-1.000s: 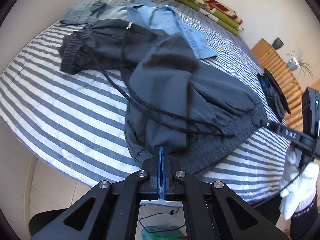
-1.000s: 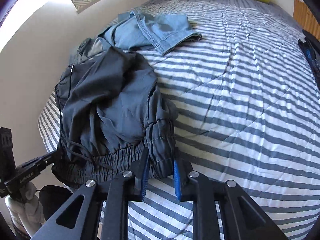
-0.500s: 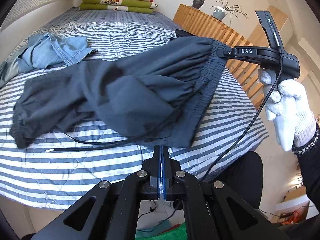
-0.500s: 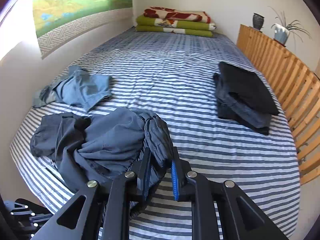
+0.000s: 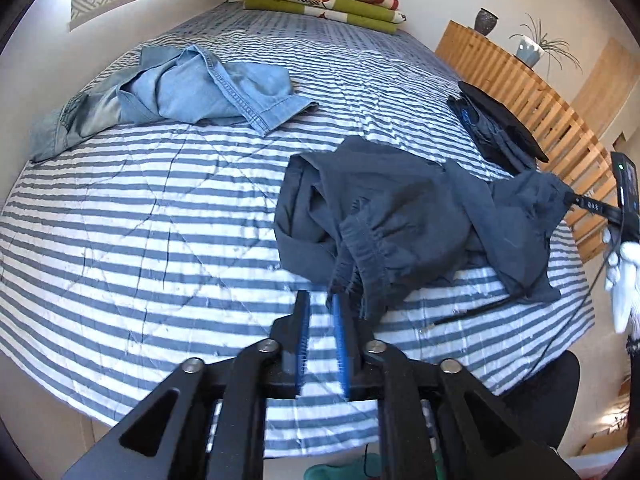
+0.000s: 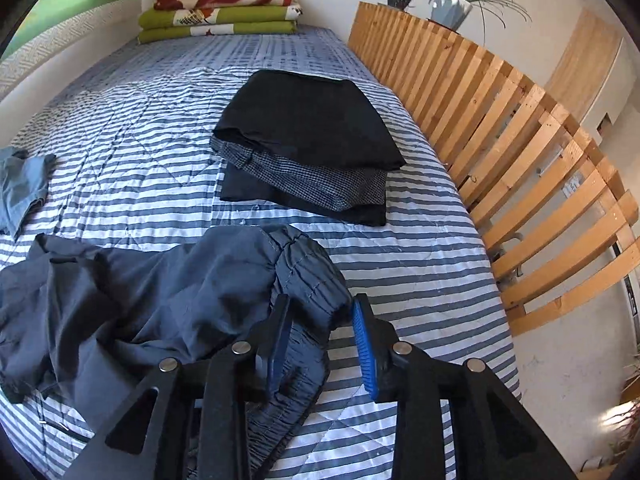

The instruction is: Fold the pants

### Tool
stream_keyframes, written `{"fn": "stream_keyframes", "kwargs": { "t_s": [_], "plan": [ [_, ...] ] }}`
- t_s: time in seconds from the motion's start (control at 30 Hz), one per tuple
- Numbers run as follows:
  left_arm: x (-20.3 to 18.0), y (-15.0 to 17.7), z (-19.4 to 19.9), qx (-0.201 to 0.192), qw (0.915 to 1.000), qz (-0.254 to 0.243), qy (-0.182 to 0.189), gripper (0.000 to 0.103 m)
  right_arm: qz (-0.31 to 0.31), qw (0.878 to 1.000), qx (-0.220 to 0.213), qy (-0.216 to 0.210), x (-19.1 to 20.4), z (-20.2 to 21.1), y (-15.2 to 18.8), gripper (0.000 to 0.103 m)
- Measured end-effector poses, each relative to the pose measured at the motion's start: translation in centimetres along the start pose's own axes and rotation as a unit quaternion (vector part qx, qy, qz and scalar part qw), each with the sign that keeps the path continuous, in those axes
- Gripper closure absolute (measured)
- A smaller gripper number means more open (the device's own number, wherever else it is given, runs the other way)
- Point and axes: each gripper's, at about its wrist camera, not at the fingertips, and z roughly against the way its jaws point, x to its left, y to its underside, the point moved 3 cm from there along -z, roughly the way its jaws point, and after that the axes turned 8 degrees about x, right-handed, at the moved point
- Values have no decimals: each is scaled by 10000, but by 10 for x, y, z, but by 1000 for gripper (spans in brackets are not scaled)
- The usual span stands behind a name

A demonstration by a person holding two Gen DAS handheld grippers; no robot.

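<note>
Pants [image 5: 404,216] lie bunched on the bed [image 5: 140,220] before my claws. Jeans [image 5: 192,92] lie behind-left, folded stack [image 6: 308,140] behind-right, blankets [image 6: 220,12] at the far end.

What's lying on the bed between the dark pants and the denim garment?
Nothing: in the left wrist view, only bare striped bedspread separates the dark pants from the denim garment.

1. The bed [image 5: 140,208] wears a blue-and-white striped quilt.
2. Crumpled dark grey pants [image 5: 404,220] lie just ahead of both claws; the waistband sits between the right claw's parted fingers.
3. Light denim garment [image 5: 192,92] lies beyond the left claw.
4. Folded dark clothes stack [image 6: 308,140] lies ahead of the right claw; folded green blankets [image 6: 220,16] lie far beyond.
</note>
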Motion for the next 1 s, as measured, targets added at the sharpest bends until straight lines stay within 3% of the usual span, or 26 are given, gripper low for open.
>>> {"fn": "stream_keyframes", "kwargs": {
  "t_s": [0.03, 0.07, 0.1, 0.17, 0.27, 0.4, 0.47, 0.5, 0.57, 0.67, 0.7, 0.73, 0.77, 0.83, 1.0],
  "plan": [
    [3, -9, -6, -18, 10000, 28, -33, 50, 146, 9999, -73, -2, 7, 4, 3, 61],
    [5, -19, -10, -47, 9999, 97, 23, 43, 265, 9995, -162, -83, 12, 10, 8, 50],
    [5, -29, -18, -26, 9997, 141, 199, 37, 364, 9987, -259, -230, 20, 17, 13, 47],
    [7, -52, -40, 132, 9985, 349, 389, 37, 633, 9953, -319, -658, 38, 28, 23, 45],
    [6, -77, -69, 220, 9986, 435, 227, 37, 1165, 9848, -152, -1280, 73, 33, 39, 39],
    [4, -95, -116, 738, 9918, 725, 752, 38, 1514, 9775, 52, -1465, 109, 26, 58, 38],
    [-3, -96, -130, 859, 9901, 724, 847, 63, 1580, 9762, 143, -1476, 118, 20, 64, 38],
    [-7, -96, -135, 924, 9901, 658, 829, 93, 1596, 9754, 207, -1507, 122, 16, 67, 38],
    [-9, -95, -135, 846, 9913, 659, 765, 101, 1608, 9734, 356, -1590, 128, 6, 71, 38],
    [1, -93, -119, 604, 9917, 771, 827, 102, 1638, 9721, 483, -1608, 136, -7, 77, 39],
    [8, -92, -111, 534, 9899, 872, 985, 102, 1654, 9714, 539, -1616, 137, -11, 79, 40],
    [16, -91, -99, 460, 9872, 993, 1157, 102, 1685, 9703, 576, -1637, 137, -12, 82, 54],
    [25, -91, -88, 341, 9862, 1076, 1209, 102, 1748, 9689, 623, -1636, 138, -14, 85, 77],
    [44, -92, -65, 48, 9871, 1185, 1073, 102, 1876, 9687, 685, -1475, 137, -16, 90, 97],
    [106, -89, -8, -569, 9776, 1732, 1055, 102, 1982, 9703, 616, -1246, 126, -12, 100, 101]
  ]
}}
